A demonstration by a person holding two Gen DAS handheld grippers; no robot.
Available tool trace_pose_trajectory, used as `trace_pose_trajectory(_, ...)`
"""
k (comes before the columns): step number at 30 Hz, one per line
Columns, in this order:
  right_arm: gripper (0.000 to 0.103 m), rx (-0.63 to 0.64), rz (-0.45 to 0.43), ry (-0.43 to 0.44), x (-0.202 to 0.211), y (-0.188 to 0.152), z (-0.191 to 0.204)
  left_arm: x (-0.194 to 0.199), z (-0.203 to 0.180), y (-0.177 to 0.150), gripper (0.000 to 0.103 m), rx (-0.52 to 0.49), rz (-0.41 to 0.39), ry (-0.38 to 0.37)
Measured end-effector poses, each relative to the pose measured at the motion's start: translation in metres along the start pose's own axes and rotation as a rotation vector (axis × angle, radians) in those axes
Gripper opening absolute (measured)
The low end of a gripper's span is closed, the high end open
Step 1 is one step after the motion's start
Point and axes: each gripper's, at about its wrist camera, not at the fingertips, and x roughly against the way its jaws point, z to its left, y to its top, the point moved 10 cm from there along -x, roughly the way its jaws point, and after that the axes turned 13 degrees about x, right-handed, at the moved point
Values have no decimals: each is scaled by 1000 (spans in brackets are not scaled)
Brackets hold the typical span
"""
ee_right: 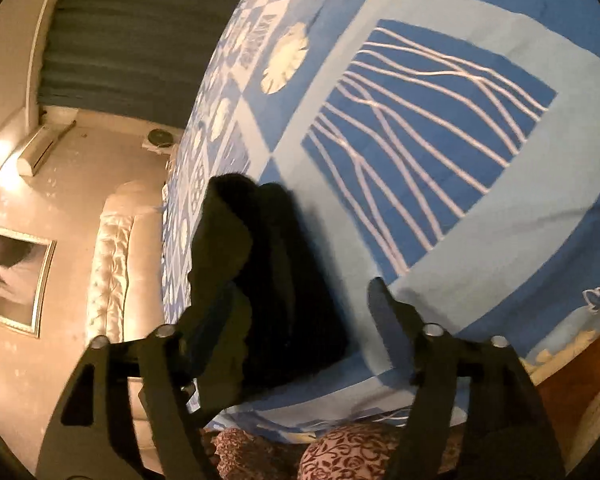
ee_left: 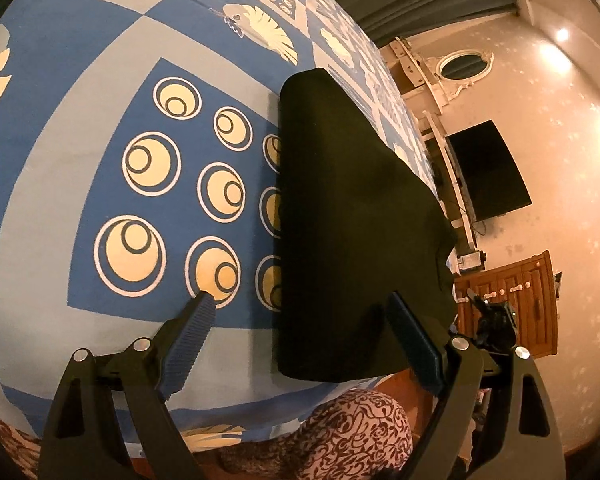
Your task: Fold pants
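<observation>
A bed (ee_left: 80,60) under a blue patterned sheet fills the space ahead of both pairs of tongs. On it lie the black pants (ee_left: 352,220), folded into a flat dark stack near the bed's edge. In the left wrist view they stretch forward from between the tips of the left tongs (ee_left: 302,304), which are spread wide with nothing gripped, the right fingertip over the cloth. The right tongs (ee_right: 300,292) are also spread wide, and the pants (ee_right: 268,280) sit between their fingers, toward the left one.
</observation>
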Motion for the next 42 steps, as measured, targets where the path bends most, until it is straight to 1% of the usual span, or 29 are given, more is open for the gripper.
trace_pose_trajectory(2, 77, 33, 21, -7, -6, -3, 7, -2, -1, -1, 86, -5, 0, -1)
trace_pose_trajectory(5, 77, 72, 81, -17, -24, -15, 14, -3, -2, 0, 86, -13, 4, 1)
trace_pose_trajectory(10, 78, 60, 134, -1, -42, -30, 15, -7, -2, 0, 86, 11, 5, -22)
trace_pose_trajectory(17, 77, 27, 126, 66, -44, -38, 10, -12, -8, -3, 87, 39, 19, -67)
trace_pose_trajectory(18, 70, 33, 130, 63, -45, -36, 10, -13, -8, -4, 87, 37, 23, -66)
trace_pose_trajectory(19, 57, 41, 139, 58, -46, -37, 10, -15, -10, -5, 87, 31, 24, -64)
trace_pose_trajectory(20, 55, 47, 151, 55, -47, -38, 8, -16, -11, -6, 87, 27, 25, -63)
trace_pose_trajectory(23, 52, 47, 149, 57, -48, -40, 5, -20, -15, -7, 87, 29, 24, -64)
trace_pose_trajectory(32, 52, 41, 136, 111, -45, -40, -5, -26, -19, -10, 87, -4, 8, -31)
trace_pose_trajectory(35, 49, 46, 129, 118, -43, -39, -6, -27, -19, -10, 87, -7, 7, -25)
trace_pose_trajectory(37, 45, 39, 124, 129, -43, -39, -9, -28, -19, -10, 87, -10, 4, -24)
trace_pose_trajectory(42, 44, 36, 115, 146, -43, -38, -10, -29, -21, -12, 87, -47, -16, -11)
